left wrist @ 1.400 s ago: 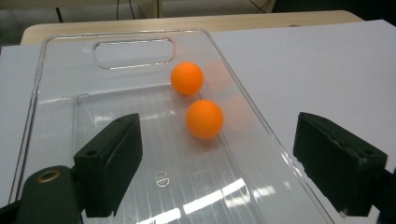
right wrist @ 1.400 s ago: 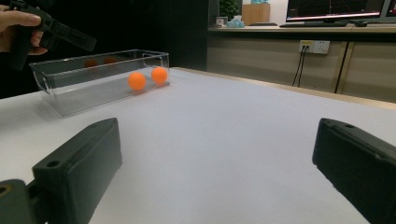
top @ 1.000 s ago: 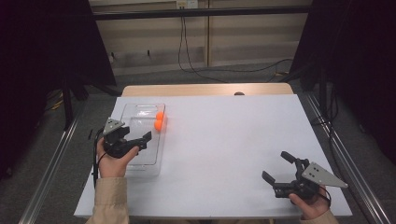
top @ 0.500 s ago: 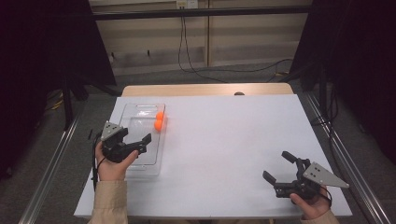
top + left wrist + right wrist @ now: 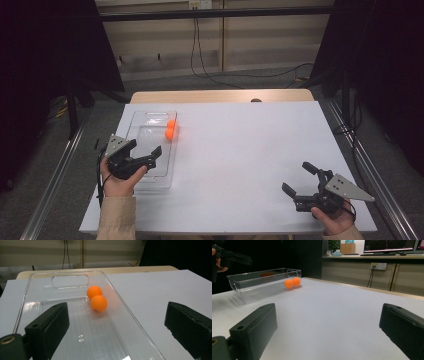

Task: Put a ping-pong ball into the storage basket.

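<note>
The left gripper point(image 5: 150, 156), its jaws just spread wide and empty, hovers over the near end of the clear plastic tray point(image 5: 137, 134). Two orange balls point(image 5: 97, 299) lie ahead of it, touching, against the tray's far right wall. The right gripper point(image 5: 296, 179), also gaping and empty, sits well apart.

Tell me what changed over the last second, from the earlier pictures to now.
The left gripper drew back a little toward the near end of the clear tray; its jaws have just been opening further, with nothing between them. The two orange balls stayed against the tray's right wall, and the right gripper stayed open at the table's near right corner.
</note>
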Demonstrator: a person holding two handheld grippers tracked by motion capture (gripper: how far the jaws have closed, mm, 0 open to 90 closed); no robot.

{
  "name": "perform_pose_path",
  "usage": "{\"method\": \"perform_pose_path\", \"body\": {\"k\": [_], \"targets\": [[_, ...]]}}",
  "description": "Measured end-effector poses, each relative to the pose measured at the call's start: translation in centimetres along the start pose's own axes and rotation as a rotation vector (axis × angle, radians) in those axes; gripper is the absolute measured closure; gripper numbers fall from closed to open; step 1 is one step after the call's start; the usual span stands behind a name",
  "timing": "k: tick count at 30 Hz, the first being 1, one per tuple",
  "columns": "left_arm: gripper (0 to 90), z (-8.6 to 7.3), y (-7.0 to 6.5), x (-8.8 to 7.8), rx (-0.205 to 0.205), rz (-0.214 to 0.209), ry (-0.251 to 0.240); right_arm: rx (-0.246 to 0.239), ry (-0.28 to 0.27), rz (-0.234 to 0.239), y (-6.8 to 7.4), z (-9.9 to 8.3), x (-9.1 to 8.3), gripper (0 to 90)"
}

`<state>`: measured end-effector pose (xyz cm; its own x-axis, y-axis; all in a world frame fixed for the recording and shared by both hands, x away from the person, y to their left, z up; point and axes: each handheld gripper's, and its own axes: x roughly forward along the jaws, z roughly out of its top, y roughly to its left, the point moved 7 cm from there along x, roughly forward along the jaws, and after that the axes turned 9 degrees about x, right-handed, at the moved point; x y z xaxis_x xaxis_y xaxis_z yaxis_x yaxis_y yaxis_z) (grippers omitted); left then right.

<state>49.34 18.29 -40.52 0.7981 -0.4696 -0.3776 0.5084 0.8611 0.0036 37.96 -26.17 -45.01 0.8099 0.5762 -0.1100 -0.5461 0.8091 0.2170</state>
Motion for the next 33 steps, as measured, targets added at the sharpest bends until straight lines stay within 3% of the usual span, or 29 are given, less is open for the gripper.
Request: {"method": "perform_pose_path", "body": {"k": [33], "targets": [[4.4,-1.4,-1.1,-1.4,0.048,-0.008,-0.064,-0.005,0.000,0.006,0.0,0.0,0.0,1.1]]}}
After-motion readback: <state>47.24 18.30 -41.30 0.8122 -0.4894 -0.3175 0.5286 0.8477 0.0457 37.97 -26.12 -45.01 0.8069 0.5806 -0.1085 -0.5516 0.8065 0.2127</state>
